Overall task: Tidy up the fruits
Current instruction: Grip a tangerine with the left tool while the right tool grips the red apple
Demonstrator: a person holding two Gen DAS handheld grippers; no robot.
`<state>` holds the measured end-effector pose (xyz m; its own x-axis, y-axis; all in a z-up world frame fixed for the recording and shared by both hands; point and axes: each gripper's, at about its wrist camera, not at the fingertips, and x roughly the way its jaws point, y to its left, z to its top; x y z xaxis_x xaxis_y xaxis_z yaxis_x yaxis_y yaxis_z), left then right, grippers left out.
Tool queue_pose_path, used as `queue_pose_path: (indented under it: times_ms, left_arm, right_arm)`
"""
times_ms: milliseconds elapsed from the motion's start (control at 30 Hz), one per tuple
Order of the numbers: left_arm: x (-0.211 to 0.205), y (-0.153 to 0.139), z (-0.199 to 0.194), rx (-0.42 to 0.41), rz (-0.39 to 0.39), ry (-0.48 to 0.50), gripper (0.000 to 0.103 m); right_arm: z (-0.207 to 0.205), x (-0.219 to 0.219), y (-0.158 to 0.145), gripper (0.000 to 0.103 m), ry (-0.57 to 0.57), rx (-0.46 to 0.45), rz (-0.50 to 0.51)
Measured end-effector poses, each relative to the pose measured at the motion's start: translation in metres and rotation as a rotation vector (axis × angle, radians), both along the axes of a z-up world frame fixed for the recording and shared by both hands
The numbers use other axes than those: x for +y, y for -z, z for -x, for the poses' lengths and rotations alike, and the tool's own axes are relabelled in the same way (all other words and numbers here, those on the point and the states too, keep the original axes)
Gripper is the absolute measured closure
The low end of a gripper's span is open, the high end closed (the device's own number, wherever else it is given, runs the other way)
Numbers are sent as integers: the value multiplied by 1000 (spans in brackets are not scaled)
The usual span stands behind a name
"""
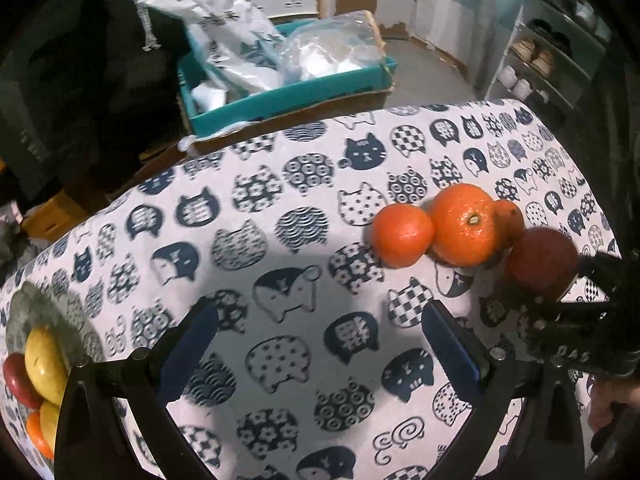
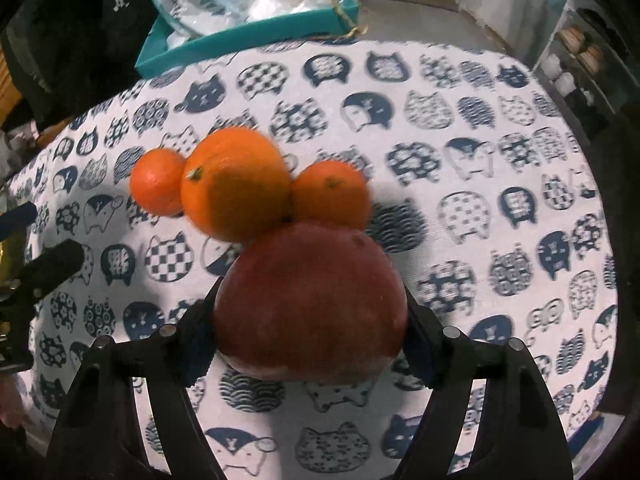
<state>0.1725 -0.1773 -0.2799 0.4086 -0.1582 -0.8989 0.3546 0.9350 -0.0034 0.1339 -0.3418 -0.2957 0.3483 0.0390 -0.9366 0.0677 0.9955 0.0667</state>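
A red apple (image 2: 310, 304) lies on the cat-print tablecloth (image 2: 480, 160), and my right gripper (image 2: 310, 320) is shut on it, a blue pad against each side. Touching its far side is a row of three oranges: a small one (image 2: 158, 188), a large one (image 2: 236, 184) and a second small one (image 2: 330, 194). In the left wrist view, my left gripper (image 1: 320, 320) hangs open over bare cloth with nothing between its fingers. The oranges (image 1: 464, 224) and the apple (image 1: 540, 260) lie to its right. A grey plate (image 1: 24, 304) at the left edge holds a yellow apple (image 1: 44, 364), a red apple (image 1: 16, 380) and an orange.
Beyond the table's far edge stands a teal box (image 1: 288, 92) filled with plastic bags. A shoe rack (image 1: 536, 60) is at the far right. Dark clothing hangs at the far left. Bare cloth lies between the plate and the oranges.
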Motion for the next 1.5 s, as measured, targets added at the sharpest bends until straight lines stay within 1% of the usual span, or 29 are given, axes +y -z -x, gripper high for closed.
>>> queue_pose_path:
  times_ms: [100,200,400,467,633,700,733,767,800,833,900,967,1000,1033,1167,1300,1500]
  left_arm:
    - [-10,6,-6,1,-21,25,0]
    - [-18,11,-14,5,-22,45,0]
    - [-33,15,-28,-8,-30,114,0]
    - [-38,18,-32,-7,-45,126,1]
    - [-44,25,-36,4,-30,159,1]
    - [-45,29,-36,13,-19,168,6]
    - [-46,32,-37,29,-9,172,15]
    - [-46,35,-37,43,-4,174,21]
    - [-46,36,-37,59,12,178,24]
    - [-46,38,-36,72,28,181,30]
    - [-46,38,-33,69,46,186,37]
    - [-47,37,-31,82,78,202,53]
    - [-48,37,-30,88,87,208,56]
    - [-49,37,-30,92,91,213,62]
    - [-52,35,-27,85,71,206,64]
    - [-44,32,-24,70,62,178,65]
    - [-28,22,-18,52,82,118,65]
  right_arm:
    - [-2,-11,-6,26,20,-19,14]
    - [-2,-24,-11,26,43,-32,18]
    - [-3,-44,-13,26,106,-40,-16]
    - [1,-51,-17,26,113,-45,-23]
    - [-7,-48,-13,26,116,-46,-28]
    - [-8,-47,-10,26,116,-41,-29]
    - [-9,-47,-10,26,115,-39,-28]
    - [-8,-47,-9,26,116,-37,-28]
    - [-9,-47,-8,26,116,-35,-29]
    - [-9,-46,-7,26,116,-34,-29]
    - [-9,-45,-7,26,115,-33,-28]
    - [-9,-44,-7,26,110,-34,-21]
    - [-10,-43,-7,26,105,-36,-13]
    - [-9,-42,-7,26,100,-36,-6]
    - [-8,-36,-7,26,90,-36,10]
    - [-5,-35,-10,26,82,-43,15]
    - [-1,-29,-18,26,62,-64,33]
